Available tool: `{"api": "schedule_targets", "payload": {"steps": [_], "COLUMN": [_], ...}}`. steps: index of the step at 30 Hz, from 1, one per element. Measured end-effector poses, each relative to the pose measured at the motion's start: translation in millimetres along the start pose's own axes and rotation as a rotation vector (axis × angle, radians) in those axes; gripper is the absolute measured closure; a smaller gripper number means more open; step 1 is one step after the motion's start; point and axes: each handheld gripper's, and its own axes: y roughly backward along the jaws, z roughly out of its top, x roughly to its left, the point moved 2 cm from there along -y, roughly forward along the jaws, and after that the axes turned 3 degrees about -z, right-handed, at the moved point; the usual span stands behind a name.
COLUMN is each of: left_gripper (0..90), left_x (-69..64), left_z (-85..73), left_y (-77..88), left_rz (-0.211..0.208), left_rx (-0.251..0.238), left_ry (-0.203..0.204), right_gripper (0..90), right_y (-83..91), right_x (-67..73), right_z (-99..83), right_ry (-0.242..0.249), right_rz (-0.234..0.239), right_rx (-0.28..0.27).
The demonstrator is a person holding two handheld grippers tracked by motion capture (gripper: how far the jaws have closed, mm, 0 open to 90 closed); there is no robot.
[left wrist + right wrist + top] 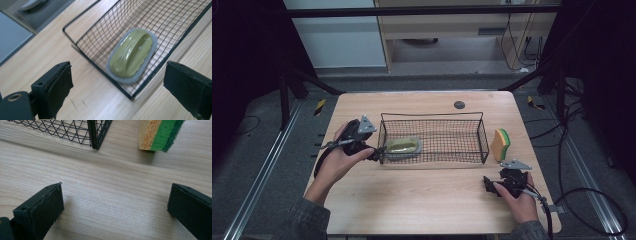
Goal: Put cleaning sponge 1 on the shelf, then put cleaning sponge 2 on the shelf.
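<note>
At the left end of the bench (pixel 422 200), the left gripper (pixel 379 150) sits just outside the short wall of the black wire basket (pixel 484 135), jaws spread wide with nothing between them. Inside that basket, hard against its left end, lies the olive-green scrubbing pad with a moulded grip (pixel 403 145). From the high view it reads as a small green oblong; the left gripper view brings out the detail (pixel 131 55): a glossy ridged handle on a grey felt-like base, flat on the mesh floor. In that view the pad sits ahead of the jaws and between their lines, beyond the basket rim (pixel 100 66), clear of both pads. Its long axis runs along the basket's length in the high view, slanting up to the right in the left gripper view.

Over to the right, a yellow-and-green sponge (pixel 500 144) stands on edge just beside the basket's right end. The right gripper (pixel 489 184) rests low on the bench near the front, jaws open wide over bare wood; its own view catches the basket corner (pixel 96 135) and the sponge (pixel 160 135) ahead.
</note>
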Motion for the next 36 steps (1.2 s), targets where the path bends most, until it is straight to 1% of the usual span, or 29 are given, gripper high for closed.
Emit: {"api": "schedule_targets", "payload": {"steps": [1, 2, 3, 4, 6, 7, 9, 10, 11, 12, 13, 14, 15, 17, 19, 21, 22, 24, 25, 27, 28, 29, 30, 31, 33, 36], "left_gripper": [6.4, 6.2, 5.9, 5.9, 5.7, 5.6, 5.6, 5.6, 5.9, 6.0, 6.0, 6.0, 5.9, 5.7, 5.8, 5.8, 2.7, 1.9, 2.1, 0.3, 0.0, 0.0, 0.0, 0.0, 0.0, 0.0], "left_x": [0.1, 0.1, 0.4, 0.8, 1.9, 3.0, 6.4, 8.5, 11.1, 13.4, 14.7, 14.9, 14.2, 11.3, 8.6, 6.9, 6.5, 6.4, 7.2, 7.3, 7.3, 6.2, 5.7, 5.7, 5.6, 5.6], "left_z": [-6.1, -6.1, -18.7, -25.5, -41.3, -49.8, -67.1, -74.5, -80.8, -87.0, -93.3, -99.3, -104.8, -113.6, -118.3, -121.6, -122.6, -123.5, -124.4, -127.9, -127.9, -131.1, -132.4, -132.4, -132.2, -132.2], "left_y": [0.3, 0.3, 0.1, -0.6, -4.6, -8.1, -16.5, -21.0, -24.6, -27.6, -30.8, -34.4, -38.5, -46.8, -53.1, -58.4, -60.0, -59.9, -59.6, -60.4, -60.4, -62.4, -63.2, -63.2, -63.4, -63.4], "left_rz": [-0.001, -0.001, 0.004, 0.006, 0.005, 0.012, 0.016, 0.026, 0.038, 0.046, 0.045, 0.035, 0.021, 0.008, -0.009, -0.015, -0.026, -0.02, -0.016, -0.001, -0.001, 0.013, 0.017, 0.017, 0.017, 0.017], "left_rx": [0.001, 0.001, -0.007, -0.014, -0.01, -0.009, 0.016, 0.032, 0.049, 0.058, 0.058, 0.064, 0.073, 0.099, 0.107, 0.11, 0.102, 0.092, 0.089, 0.059, 0.059, 0.004, -0.017, -0.017, -0.018, -0.018], "left_ry": [0.016, 0.016, 0.043, 0.067, 0.112, 0.138, 0.178, 0.19, 0.191, 0.208, 0.233, 0.255, 0.269, 0.281, 0.291, 0.304, 0.322, 0.32, 0.321, 0.328, 0.328, 0.338, 0.342, 0.341, 0.344, 0.344], "right_gripper": [0.6, 0.6, 0.6, 0.6, 0.6, 0.6, 0.7, 1.3, 2.7, 5.0, 7.0, 7.9, 8.0, 11.8, 14.7, 18.8, 19.4, 22.3, 24.0, 26.8, 28.3, 30.4, 32.3, 33.4, 36.4, 38.3], "right_y": [0.0, 0.0, 0.0, 0.0, -0.2, -0.2, -0.4, 0.0, 0.6, 1.6, 3.1, 5.0, 7.5, 14.3, 22.1, 31.0, 35.4, 44.2, 49.0, 57.9, 61.5, 64.9, 67.7, 70.2, 73.2, 70.9], "right_x": [0.0, 0.0, 0.0, 0.0, 0.8, 0.8, 0.8, 0.7, 0.5, 0.0, 0.0, -0.2, 0.0, 0.2, 0.5, 0.1, -0.3, -2.3, -3.8, -8.1, -10.8, -13.6, -16.8, -18.7, -22.7, -26.8], "right_z": [0.0, 0.0, 0.0, 0.0, 0.3, 0.3, 0.8, 1.3, 2.0, 2.5, 2.7, 2.8, 3.7, 7.3, 13.1, 19.4, 22.6, 30.4, 35.4, 46.0, 51.6, 57.5, 64.0, 70.7, 83.9, 103.3], "right_ry": [0.0, 0.0, 0.001, 0.0, -0.009, -0.01, -0.01, -0.013, -0.012, -0.007, -0.009, -0.008, -0.006, 0.004, 0.02, 0.037, 0.037, 0.032, 0.037, 0.047, 0.046, 0.039, 0.042, 0.033, 0.035, 0.037], "right_rz": [0.0, 0.0, -0.001, -0.002, -0.004, -0.004, -0.006, -0.002, -0.002, -0.005, -0.003, -0.004, -0.005, -0.024, -0.044, -0.054, -0.054, -0.052, -0.058, -0.066, -0.068, -0.07, -0.07, -0.068, -0.074, -0.064], "right_rx": [0.0, 0.0, 0.0, 0.0, 0.0, 0.0, 0.005, 0.011, 0.019, 0.025, 0.028, 0.032, 0.032, 0.029, 0.035, 0.036, 0.041, 0.06, 0.061, 0.073, 0.086, 0.094, 0.096, 0.106, 0.127, 0.168]}}
